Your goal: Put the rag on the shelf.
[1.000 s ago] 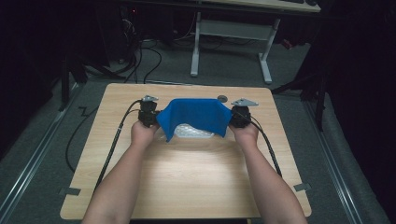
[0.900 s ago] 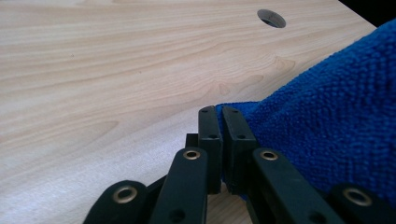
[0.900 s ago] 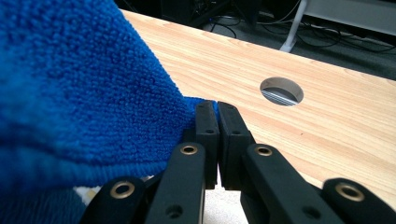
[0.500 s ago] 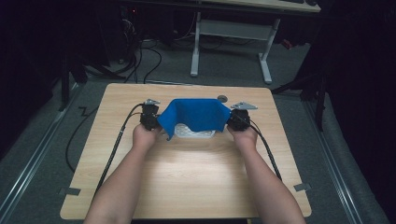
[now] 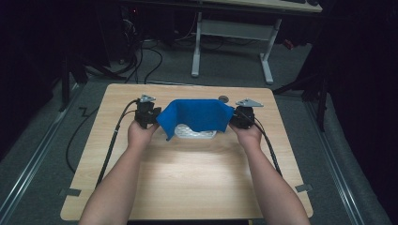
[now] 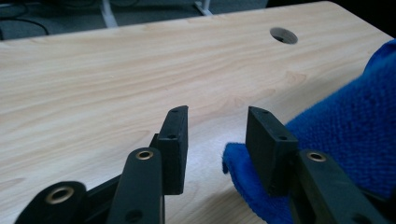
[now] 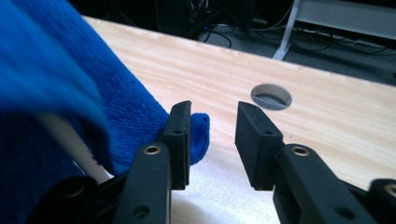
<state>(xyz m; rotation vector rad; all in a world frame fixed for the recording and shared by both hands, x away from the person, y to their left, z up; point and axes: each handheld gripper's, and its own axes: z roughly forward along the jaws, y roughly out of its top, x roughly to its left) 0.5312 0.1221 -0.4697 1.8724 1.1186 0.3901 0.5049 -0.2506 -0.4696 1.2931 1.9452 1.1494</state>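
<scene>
While both grippers stand released, a blue cloth drapes over a white object.
Left gripper and right gripper flank cloth corners on the worktop; the white object is mostly hidden.

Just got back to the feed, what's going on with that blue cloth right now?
A person holds a two-jaw gripper in each hand at the two ends of a blue fleecy cloth draped over a white object on the light wooden table. The left gripper and the right gripper both have their jaws apart, with a cloth corner beside one jaw of each, not pinched between them.
</scene>
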